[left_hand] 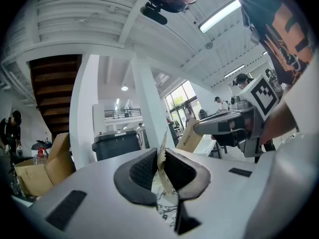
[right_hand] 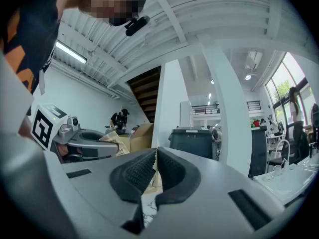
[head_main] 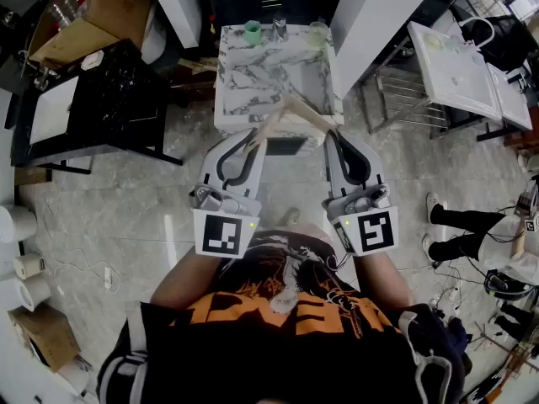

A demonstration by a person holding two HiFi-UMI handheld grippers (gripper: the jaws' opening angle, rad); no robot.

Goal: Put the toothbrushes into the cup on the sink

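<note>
The left gripper is clenched on a tan paper-wrapped toothbrush packet, its long axis slanting far and right; the right gripper is clamped on a second tan packet, slanting far and left; both tips meet over the near edge of the white marble sink counter; the green plastic cup is set at the far edge, nearer the left gripper.

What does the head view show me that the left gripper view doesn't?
Head view only: the green cup and a clear cup at the far edge of the marble sink, and the tan packet spanning both grippers. Left gripper view only: the left gripper shut on the packet's serrated edge. Both: the right gripper holding the packet, plus some marble.
</note>
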